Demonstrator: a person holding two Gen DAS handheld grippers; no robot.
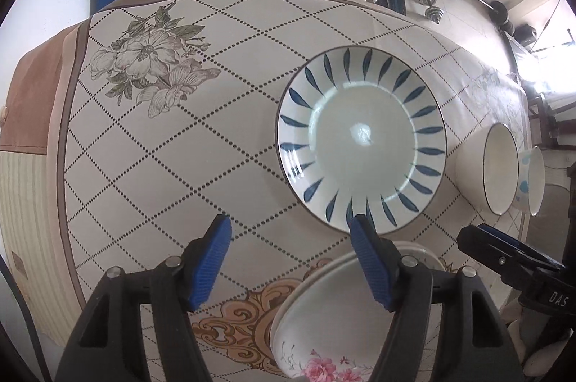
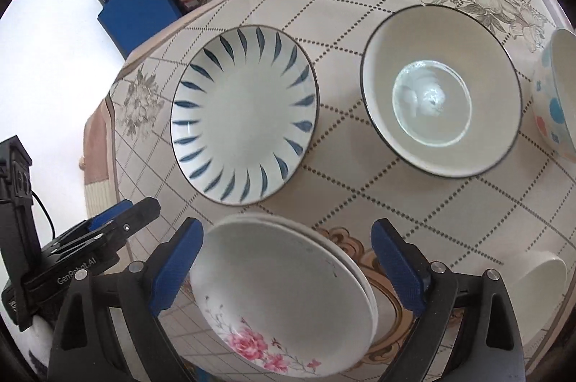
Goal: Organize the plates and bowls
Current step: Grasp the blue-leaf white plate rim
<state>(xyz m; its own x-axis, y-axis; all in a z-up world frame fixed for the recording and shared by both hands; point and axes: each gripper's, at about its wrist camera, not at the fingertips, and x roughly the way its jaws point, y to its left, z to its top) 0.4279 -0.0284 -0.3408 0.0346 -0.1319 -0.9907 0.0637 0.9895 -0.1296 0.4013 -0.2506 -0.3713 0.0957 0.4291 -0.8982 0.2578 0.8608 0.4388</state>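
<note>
Right wrist view: right gripper (image 2: 284, 259) spread wide, straddling floral plates (image 2: 284, 292) at bottom centre, apparently to lift them. Left gripper (image 1: 291, 259) open, empty.

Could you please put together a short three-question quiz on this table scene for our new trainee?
1. True or false: the left claw is shut on the blue-leaf plate.
2. What lies nearest below the right claw? A) the pink-flower plates B) the dark-rimmed bowl C) the dotted bowl
3. Fill in: the pink-flower dish lies on top of a second ____.

Key
1. False: both claws are open and hold nothing.
2. A
3. Plate: a second white rim shows under it in the right wrist view.
</note>
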